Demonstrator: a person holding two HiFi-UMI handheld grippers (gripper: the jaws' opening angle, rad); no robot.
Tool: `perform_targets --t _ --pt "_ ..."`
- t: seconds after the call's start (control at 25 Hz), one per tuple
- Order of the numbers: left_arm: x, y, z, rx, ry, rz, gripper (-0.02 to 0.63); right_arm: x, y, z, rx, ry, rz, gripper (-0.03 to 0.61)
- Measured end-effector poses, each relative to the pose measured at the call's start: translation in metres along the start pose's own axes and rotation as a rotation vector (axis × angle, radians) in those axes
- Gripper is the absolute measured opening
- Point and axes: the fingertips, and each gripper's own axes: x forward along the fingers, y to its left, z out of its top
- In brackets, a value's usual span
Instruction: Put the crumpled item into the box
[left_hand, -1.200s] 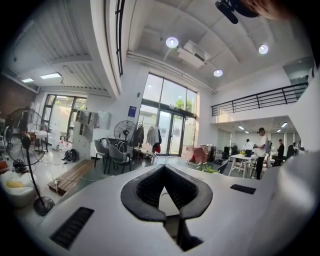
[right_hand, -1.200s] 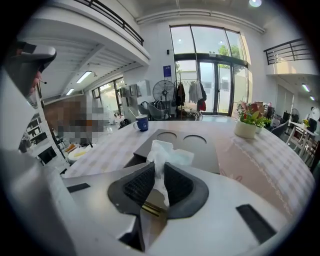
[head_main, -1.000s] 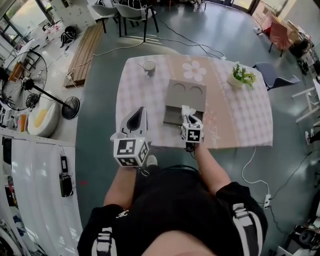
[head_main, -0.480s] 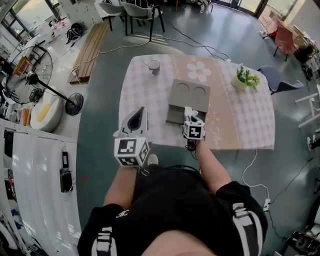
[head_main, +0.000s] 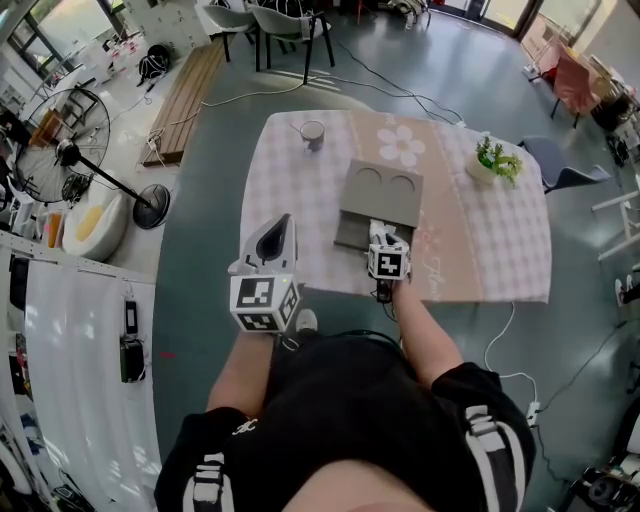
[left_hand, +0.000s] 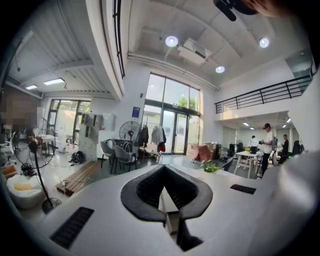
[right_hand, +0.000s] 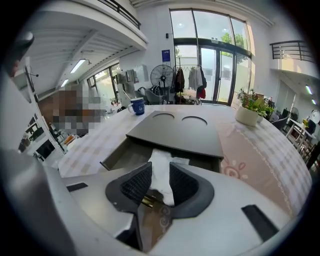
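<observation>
A grey box (head_main: 381, 190) with two round marks on its lid lies on the checked table, its drawer (right_hand: 124, 154) pulled out toward me. My right gripper (head_main: 379, 238) is shut on a white crumpled item (head_main: 377, 230). In the right gripper view the crumpled item (right_hand: 161, 161) is pinched between the right gripper's (right_hand: 160, 172) dark pads, and its free end hangs over the open drawer just below the lid (right_hand: 176, 131). My left gripper (head_main: 279, 224) is held up off the table's near left edge, jaws shut on nothing. In its own view the left gripper (left_hand: 163, 169) points out at the room.
A mug (head_main: 313, 131) stands at the table's far left corner and shows again as a blue mug (right_hand: 136, 106). A potted plant (head_main: 494, 157) sits at the far right, and the same plant (right_hand: 249, 111) is seen beyond the box. Chairs (head_main: 283, 18), a standing fan (head_main: 62, 155) and floor cables surround the table.
The right gripper with the white item has sunk slightly toward the open drawer. The left gripper has stayed where it was.
</observation>
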Motion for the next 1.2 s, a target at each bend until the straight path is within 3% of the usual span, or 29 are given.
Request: perform_targets --t 0.2,0.44,0.8,1.2 --pt "0.003 -0.001 0.003 0.002 -0.003 -0.01 0.0 -0.008 -0.001 0.009 0.021 -0.037 -0.007 0.104" --pt "0.011 -0.007 0.004 -0.002 -0.002 -0.034 0.0 -0.031 -0.006 0.046 0.037 -0.182 -0.01 0.106" --pt "0.027 -0.03 0.006 -0.001 -0.011 -0.095 0.0 -0.109 -0.008 0.128 0.018 -0.469 -0.017 0.106" --pt "0.042 -0.063 0.008 0.017 -0.014 -0.173 0.0 -0.237 -0.008 0.2 -0.039 -0.813 -0.067 0.1"
